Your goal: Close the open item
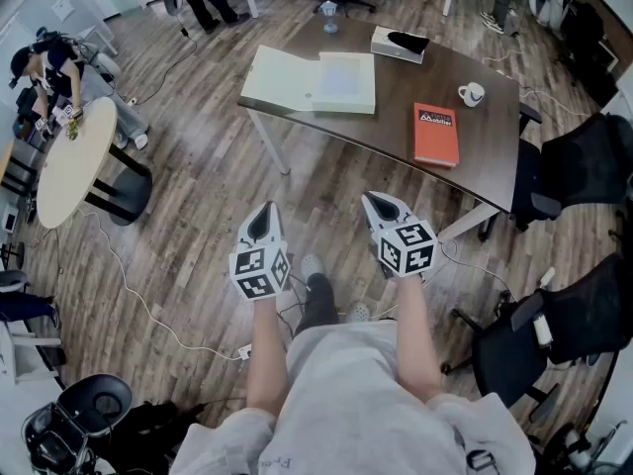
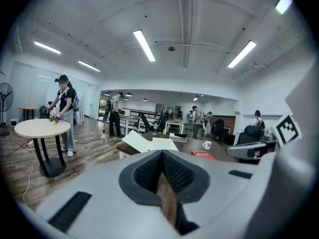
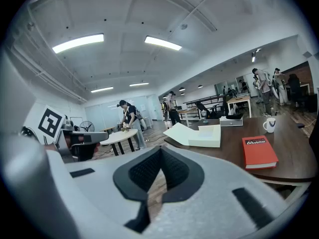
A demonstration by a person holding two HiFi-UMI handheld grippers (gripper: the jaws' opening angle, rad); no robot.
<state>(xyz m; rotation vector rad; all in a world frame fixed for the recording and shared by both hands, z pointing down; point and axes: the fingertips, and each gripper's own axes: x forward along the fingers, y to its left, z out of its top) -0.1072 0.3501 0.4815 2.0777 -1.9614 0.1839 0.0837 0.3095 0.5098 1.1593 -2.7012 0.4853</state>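
The open cream box (image 1: pixel 315 80) lies at the left end of the brown table (image 1: pixel 396 102), lid flap spread leftward. Its pale inside shows no contents that can be made out. Only the head view shows both grippers short of the table (over wooden floor (image 1: pixel 198 186)). The left gripper (image 1: pixel 263 212) and right gripper (image 1: pixel 380 202) are clenched on nothing. A red book (image 1: pixel 435 134) and mug (image 1: pixel 472 94) sit right of the box.

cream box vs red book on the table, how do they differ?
The cream box is open, lid swung out to one side; the red book is closed. The box is plain and larger; the book is smaller, with white print on its cover. Both lie on the dark table.
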